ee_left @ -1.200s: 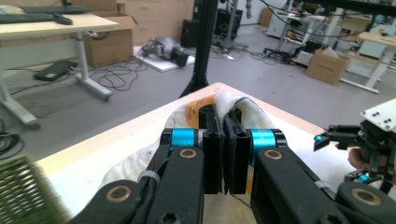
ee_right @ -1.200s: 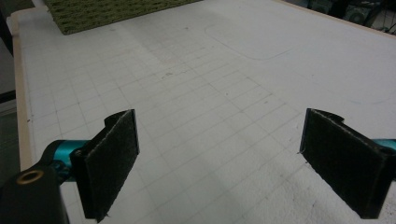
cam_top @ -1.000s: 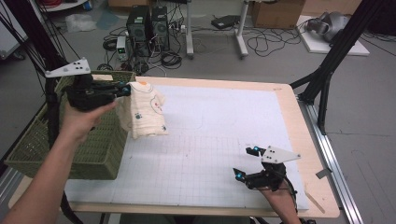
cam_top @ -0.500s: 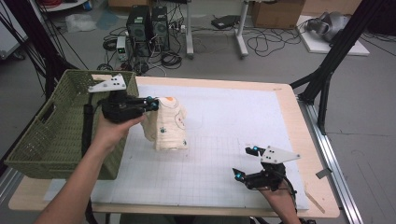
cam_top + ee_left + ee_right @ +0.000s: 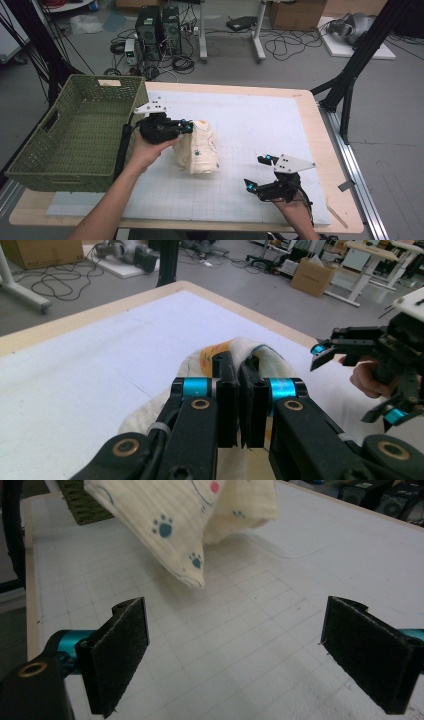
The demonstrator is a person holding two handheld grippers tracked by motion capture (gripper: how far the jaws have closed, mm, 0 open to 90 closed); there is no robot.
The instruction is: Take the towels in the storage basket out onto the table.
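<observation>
Left tongs (image 5: pixel 186 127) clamped tight on a cream cloth (image 5: pixel 199 150), jaws pressed together with a fold of fabric pinched between them; in the left gripper view (image 5: pixel 239 390) the cloth (image 5: pixel 240 347) bunches up just past the pads. Cloth has paw prints and small coloured marks, hangs from the grip in a loose bundle with its lower end resting on the white gridded mat (image 5: pixel 260 125) covering the desk (image 5: pixel 305 97). It sits left of mat centre, just beside the green woven basket (image 5: pixel 75 130) at the desk's left edge, not in it. Right tongs (image 5: pixel 256 172) wide open, holding nothing, low near the desk's front right, well apart from the cloth. Right gripper view: both pads (image 5: pixel 120 650) spread far apart over bare mat, cloth (image 5: pixel 185 515) ahead, one corner lifted off the surface. Right tongs also visible in the left gripper view (image 5: pixel 350 375), held by a hand.
</observation>
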